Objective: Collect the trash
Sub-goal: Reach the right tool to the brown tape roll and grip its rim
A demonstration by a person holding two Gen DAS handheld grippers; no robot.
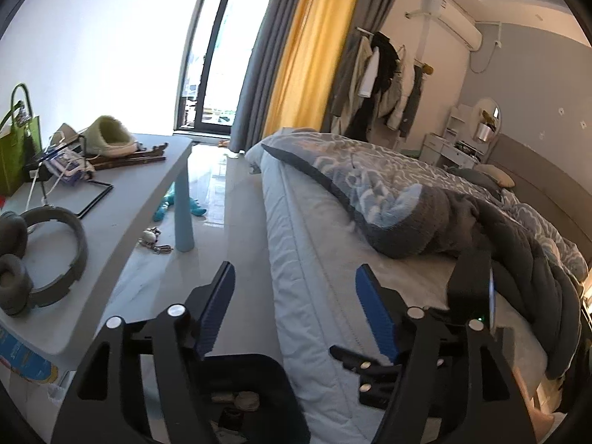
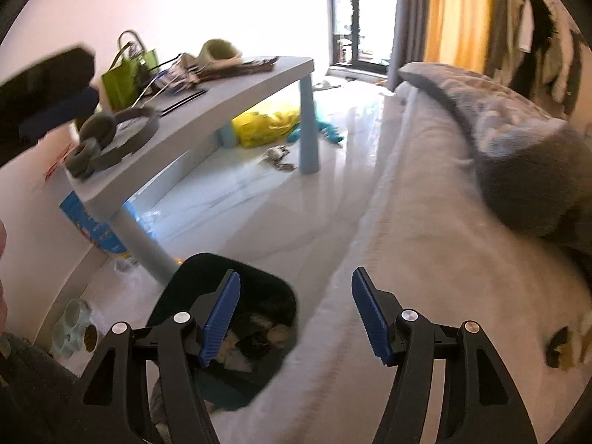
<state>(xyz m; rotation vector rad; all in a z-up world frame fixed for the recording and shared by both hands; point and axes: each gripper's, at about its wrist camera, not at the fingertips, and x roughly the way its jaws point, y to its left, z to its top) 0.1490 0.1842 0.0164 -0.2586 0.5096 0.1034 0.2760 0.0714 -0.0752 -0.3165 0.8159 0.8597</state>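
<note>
There are two tongs. The left tongs [image 1: 296, 288] stand wide apart with nothing between their blue pads, and the right tongs [image 2: 296, 292] are likewise parted and empty. In the right wrist view the left tongs also show as a blurred dark shape with a blue pad at the upper left.

One dark trash bin [image 2: 236, 318] stands on the floor between the bed [image 2: 425, 259] and the near leg of the tabletop [image 2: 207, 111]. It holds several crumpled scraps, too blurred to count. In the right wrist view the bin sits just under and behind the left-hand finger of the right tongs, left of the gap between the pads. In the left wrist view only part of its rim and contents shows, low in the frame beneath the left tongs.

One small dark and yellowish scrap [image 2: 566, 347] lies on the bed, well to the right of the right tongs; what it is cannot be told.

On the tabletop lie one pair of grey headphones [image 1: 37, 255], one green bag [image 1: 18, 148] and one pale furry slipper [image 1: 111, 137], with some smaller clutter between them. Under it sit one yellow bag [image 2: 270, 125] and one turquoise toy [image 1: 177, 207]. One pale green bowl stand [image 2: 74, 329] sits by the wall.
</note>
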